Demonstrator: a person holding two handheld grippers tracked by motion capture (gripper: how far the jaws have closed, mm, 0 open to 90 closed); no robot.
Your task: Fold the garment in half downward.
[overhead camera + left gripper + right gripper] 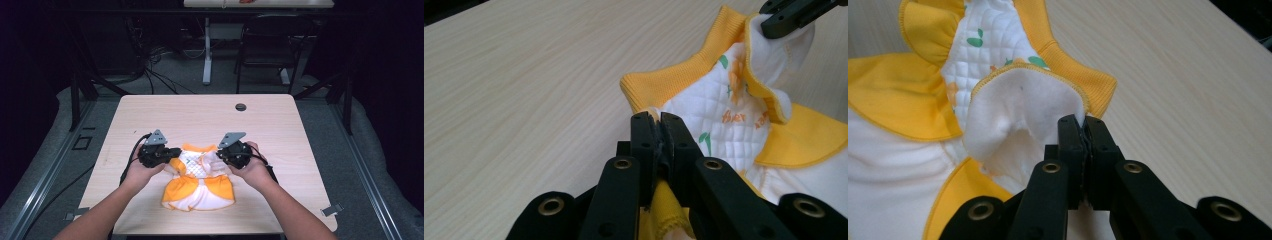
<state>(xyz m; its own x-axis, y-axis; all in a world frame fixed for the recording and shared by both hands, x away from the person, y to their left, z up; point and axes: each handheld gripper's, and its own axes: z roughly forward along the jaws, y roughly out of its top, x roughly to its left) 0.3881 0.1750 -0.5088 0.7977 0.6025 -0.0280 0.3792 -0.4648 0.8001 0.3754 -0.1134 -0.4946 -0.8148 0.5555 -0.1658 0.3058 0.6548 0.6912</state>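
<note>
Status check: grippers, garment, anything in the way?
Left gripper shut on garment. Right gripper shut on its white edge. Table around it bare.

Garment (199, 186) on table (165, 112), near front edge.
L gripper (170, 153) at its left top corner, R gripper (220, 155) at right; cable hole (241, 107) behind.

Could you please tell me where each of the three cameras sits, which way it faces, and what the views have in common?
High view: fixed above the person's side, facing forward and down on the wooden table; both forearms, left gripper and right gripper show.
Left gripper view: rides the left gripper, looking along its shut jaws at the yellow-and-white baby garment.
Right gripper view: rides the right gripper, jaws pinching the garment's white edge.
Shared: all three show the garment on the table.
</note>
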